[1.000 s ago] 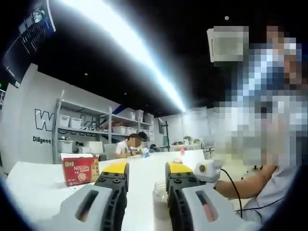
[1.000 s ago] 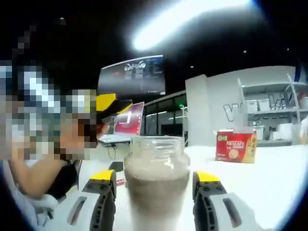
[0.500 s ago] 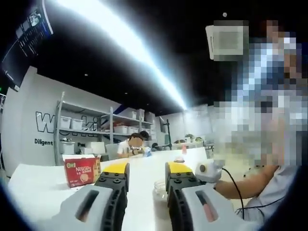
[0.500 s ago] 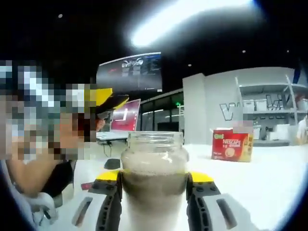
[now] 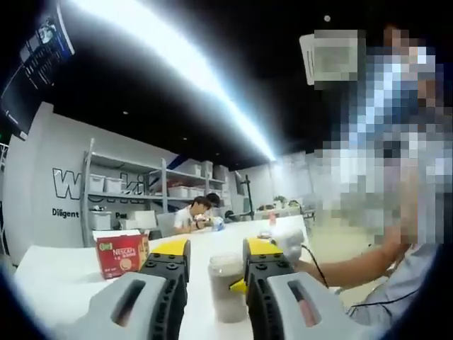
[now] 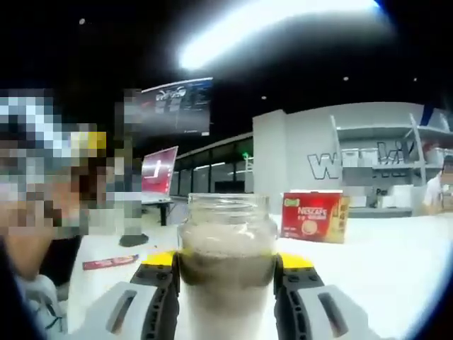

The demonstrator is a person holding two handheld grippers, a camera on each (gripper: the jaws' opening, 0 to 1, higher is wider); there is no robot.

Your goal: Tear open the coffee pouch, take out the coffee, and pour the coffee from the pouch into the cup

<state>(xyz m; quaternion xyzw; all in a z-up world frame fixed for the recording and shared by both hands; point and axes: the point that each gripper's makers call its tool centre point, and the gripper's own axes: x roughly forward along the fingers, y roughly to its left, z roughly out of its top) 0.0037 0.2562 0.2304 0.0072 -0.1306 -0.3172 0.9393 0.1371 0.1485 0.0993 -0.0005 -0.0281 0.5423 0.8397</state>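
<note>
The right gripper (image 6: 226, 265) clamps its yellow-tipped jaws on the clear glass jar of pale powder (image 6: 226, 248) above the white table (image 6: 396, 255), the left gripper (image 5: 216, 256) waits narrowly parted with nothing held, and smooth glass could slip and spill if tilted.

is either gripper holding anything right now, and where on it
The right gripper is shut on the glass jar, its jaws clamping the jar's body just below the shoulder. The left gripper holds nothing; its jaws stand open.
</note>
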